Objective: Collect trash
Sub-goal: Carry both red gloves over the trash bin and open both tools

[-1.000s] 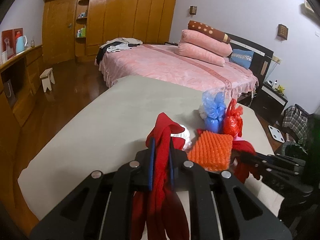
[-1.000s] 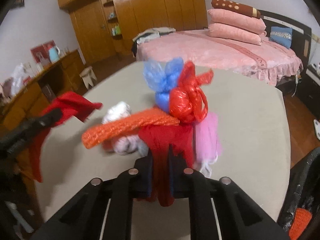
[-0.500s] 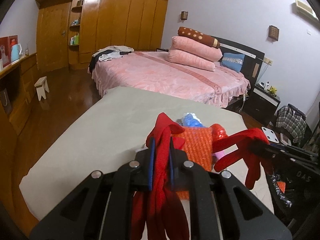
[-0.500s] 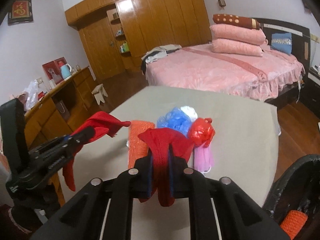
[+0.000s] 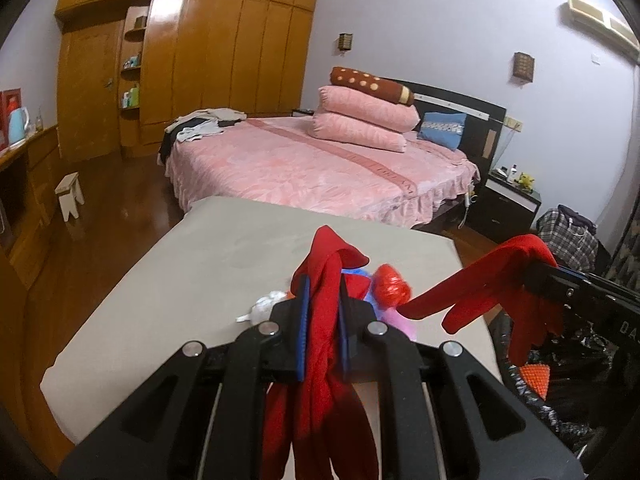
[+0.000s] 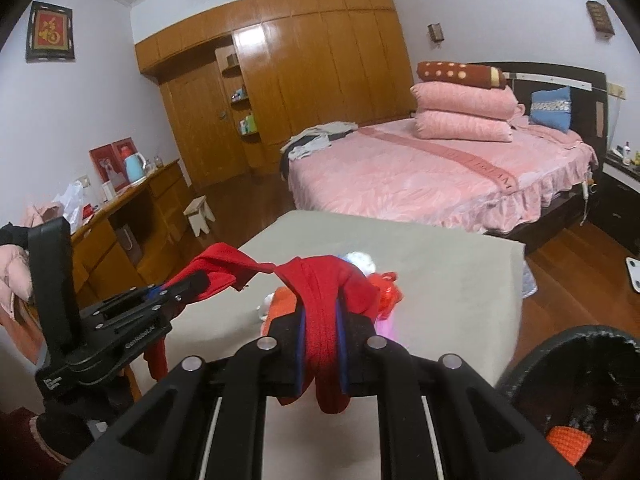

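Both grippers, left (image 5: 323, 312) and right (image 6: 321, 316), were clamped shut on one soft red cloth (image 5: 326, 280) at frame centre, folds bunched.

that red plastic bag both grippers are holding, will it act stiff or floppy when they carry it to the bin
Probably floppy: the red bag bunches into folds between the right gripper jaws and droops below them. Likely light too: the stretch toward the left gripper hangs in loose strips without pulling taut. It may snag on the bin rim, since its ends dangle.
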The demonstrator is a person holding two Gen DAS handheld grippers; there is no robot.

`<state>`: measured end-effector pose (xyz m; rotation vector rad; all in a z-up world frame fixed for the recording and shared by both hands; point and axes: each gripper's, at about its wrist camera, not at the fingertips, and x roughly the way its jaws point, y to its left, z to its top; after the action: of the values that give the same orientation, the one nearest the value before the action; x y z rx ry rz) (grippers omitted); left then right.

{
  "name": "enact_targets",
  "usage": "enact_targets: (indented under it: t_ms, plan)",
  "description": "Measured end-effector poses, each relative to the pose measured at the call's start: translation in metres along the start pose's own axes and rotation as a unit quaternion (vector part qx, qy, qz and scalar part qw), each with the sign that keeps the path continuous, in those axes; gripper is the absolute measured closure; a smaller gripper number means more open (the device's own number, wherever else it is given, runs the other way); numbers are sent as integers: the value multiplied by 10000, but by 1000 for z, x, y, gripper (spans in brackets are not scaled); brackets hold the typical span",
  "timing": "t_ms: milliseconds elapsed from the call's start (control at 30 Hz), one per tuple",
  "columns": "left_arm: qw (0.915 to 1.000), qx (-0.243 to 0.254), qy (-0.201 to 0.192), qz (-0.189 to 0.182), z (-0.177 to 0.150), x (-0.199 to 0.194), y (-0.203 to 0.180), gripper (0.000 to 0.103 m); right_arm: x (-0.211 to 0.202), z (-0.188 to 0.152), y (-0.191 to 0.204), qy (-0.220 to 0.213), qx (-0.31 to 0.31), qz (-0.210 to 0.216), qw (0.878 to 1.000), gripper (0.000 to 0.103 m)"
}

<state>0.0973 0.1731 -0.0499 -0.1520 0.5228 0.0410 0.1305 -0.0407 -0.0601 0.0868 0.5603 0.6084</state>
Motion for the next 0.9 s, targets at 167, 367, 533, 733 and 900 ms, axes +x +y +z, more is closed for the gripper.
enact_targets:
  t_ms: [167, 367, 533, 733, 900]
  plan:
    - [9997, 121, -23, -229, 5, -2, -26, 92, -22, 0, -17, -122, 76, -226, 9996, 90]
    - [9974, 316, 17, -649, 4, 2, -70, 92, -50, -5, -48, -211, 249, -611, 9976, 90]
    - [9937, 487, 59, -1010, -2, 10, -109, 92, -75, -8, -76, -310, 372, -965, 9942, 90]
    - [9862, 730, 131, -1480, -13, 18, -159, 92, -105, -15, -111, -365, 510, -1454, 9874, 90]
    - [9778, 916, 223, -1870, -23, 27, -203, 92, -126, -27, -140, -325, 689, -1820, 9804, 90]
